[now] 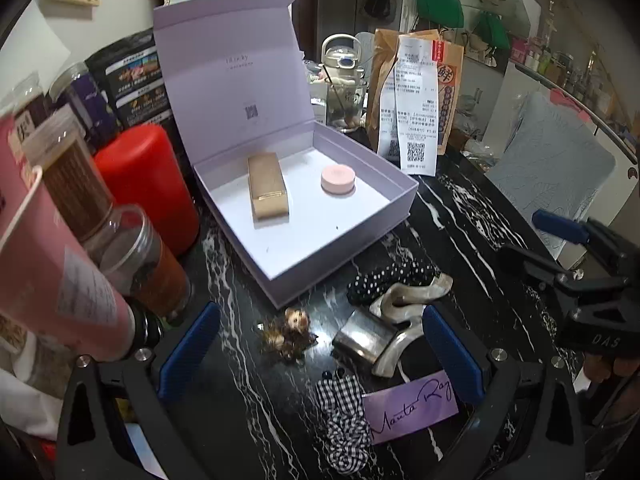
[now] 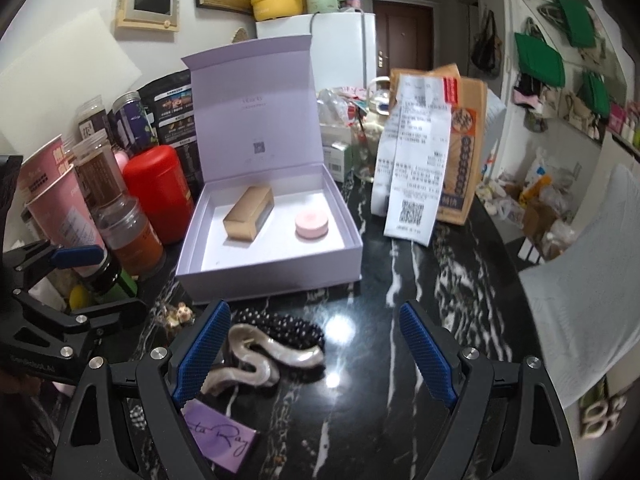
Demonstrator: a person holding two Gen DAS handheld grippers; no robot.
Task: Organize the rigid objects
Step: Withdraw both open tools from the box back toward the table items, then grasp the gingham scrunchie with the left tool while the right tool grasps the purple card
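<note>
Both grippers, left gripper [image 1: 320, 356] and right gripper [image 2: 316, 356], are held with jaws apart and nothing clamped. A pearly wavy hair clip [image 2: 256, 362] is seen on the black marble table [image 2: 360, 400], in front of the open lilac box [image 2: 272, 276], which contains a gold case [image 2: 248, 216] and pink round compact [image 2: 312, 224].

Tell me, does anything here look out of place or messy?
Yes. Hair accessories lie loose on the black marble table before the open lilac box: a pearly claw clip, a polka-dot scrunchie, a checked scrunchie. Nothing looks spilled or broken.
</note>
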